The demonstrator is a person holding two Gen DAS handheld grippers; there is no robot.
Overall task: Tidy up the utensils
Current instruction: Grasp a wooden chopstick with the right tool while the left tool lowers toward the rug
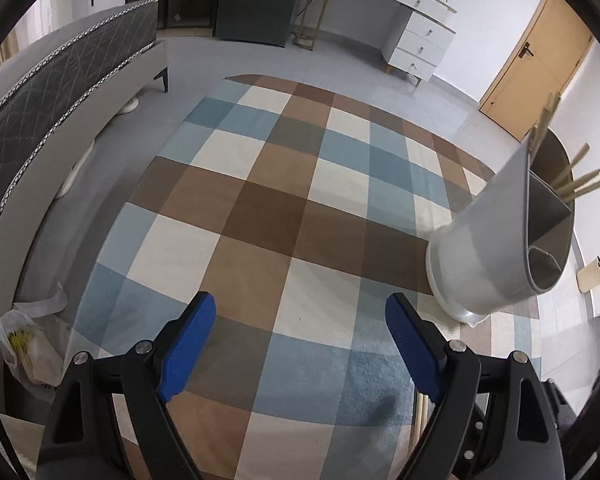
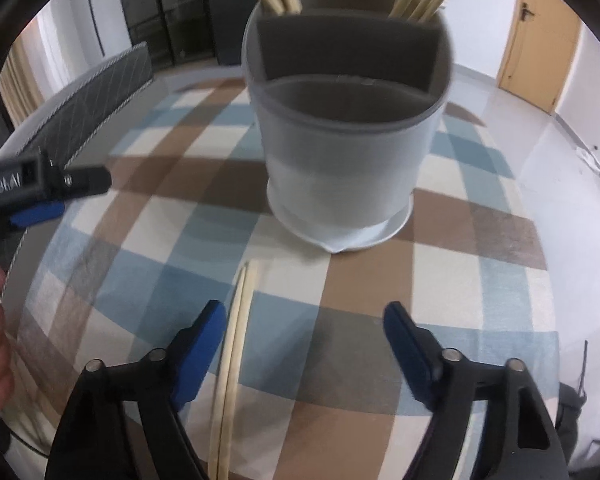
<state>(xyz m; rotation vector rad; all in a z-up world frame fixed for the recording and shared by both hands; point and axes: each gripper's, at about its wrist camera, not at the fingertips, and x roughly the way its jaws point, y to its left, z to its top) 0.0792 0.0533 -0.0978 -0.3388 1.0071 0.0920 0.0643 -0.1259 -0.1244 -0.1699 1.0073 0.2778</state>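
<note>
Over the checked rug, both claws are hanging spread.
Right claw is straddling loose chopsticks untouched before the holder; left claw is gripping nothing.

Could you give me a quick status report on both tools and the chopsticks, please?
Left tool open, empty. Right tool open, over loose chopsticks, not gripping. Holder upright on the checked cloth. Nothing in the way.

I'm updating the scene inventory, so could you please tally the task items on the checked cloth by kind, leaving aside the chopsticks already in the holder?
Grey utensil holder: 1
Loose chopsticks lying on the cloth: 2
Grippers: 2, left gripper and right gripper
Total: 5
</note>
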